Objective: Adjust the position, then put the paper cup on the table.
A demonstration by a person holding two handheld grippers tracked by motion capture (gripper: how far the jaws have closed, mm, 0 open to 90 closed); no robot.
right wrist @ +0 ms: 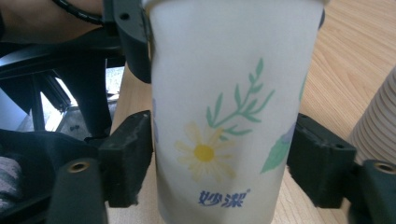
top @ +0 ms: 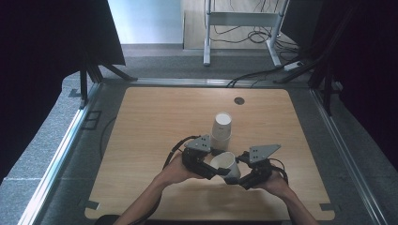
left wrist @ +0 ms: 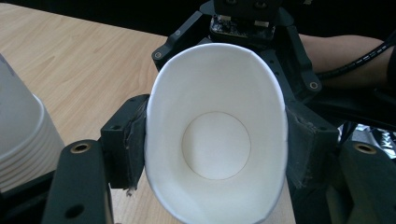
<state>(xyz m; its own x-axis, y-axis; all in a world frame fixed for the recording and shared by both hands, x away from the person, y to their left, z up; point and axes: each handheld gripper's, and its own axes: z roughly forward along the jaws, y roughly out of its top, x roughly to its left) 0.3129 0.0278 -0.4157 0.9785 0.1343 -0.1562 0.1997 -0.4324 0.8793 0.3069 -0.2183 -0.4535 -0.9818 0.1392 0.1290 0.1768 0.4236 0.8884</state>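
Wooden table [top: 150, 112], grey carpet [top: 51, 126], black curtains [top: 42, 37]

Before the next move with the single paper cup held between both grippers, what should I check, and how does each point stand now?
1. Left gripper grips the paper cup: ok, its fingers press the sides and squash the rim into an oval.
2. Right gripper grips the same cup: cannot tell, one pad touches, the other shows a slight gap.
3. Cup is free of the cup stack: ok, the stack stands apart behind it.
4. Cup is empty: ok, its bare white bottom shows in the left gripper view.
5. Stack stands upright on the table: ok.
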